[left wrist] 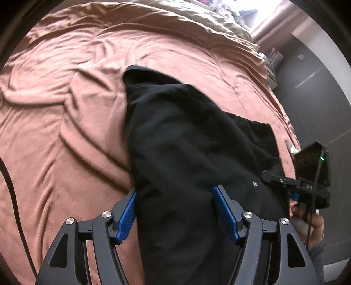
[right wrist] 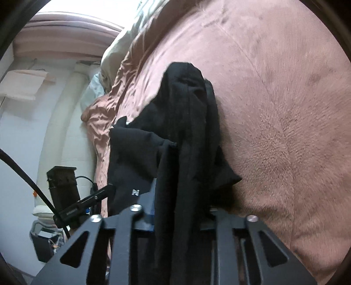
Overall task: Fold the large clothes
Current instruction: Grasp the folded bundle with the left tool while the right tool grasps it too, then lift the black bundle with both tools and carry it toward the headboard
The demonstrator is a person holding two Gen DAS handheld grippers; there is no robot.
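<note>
A black garment (left wrist: 188, 140) with a small white logo lies bunched on a pink bedspread (left wrist: 65, 98). My left gripper (left wrist: 175, 210) is open, its blue pads (left wrist: 126, 219) wide apart on either side of the cloth, which runs down between them. In the right wrist view the same garment (right wrist: 184, 136) hangs in folds and passes between my right gripper's jaws (right wrist: 177, 221), which are shut on it; the fingertips are hidden by cloth. The right gripper also shows in the left wrist view (left wrist: 307, 184), at the garment's right edge.
The pink bedspread (right wrist: 285, 109) is wrinkled and covers the whole bed. A beige blanket (left wrist: 208, 19) lies at the far end. A black cable (left wrist: 13, 197) runs along the left. White walls and a dark bin (right wrist: 43, 245) stand beside the bed.
</note>
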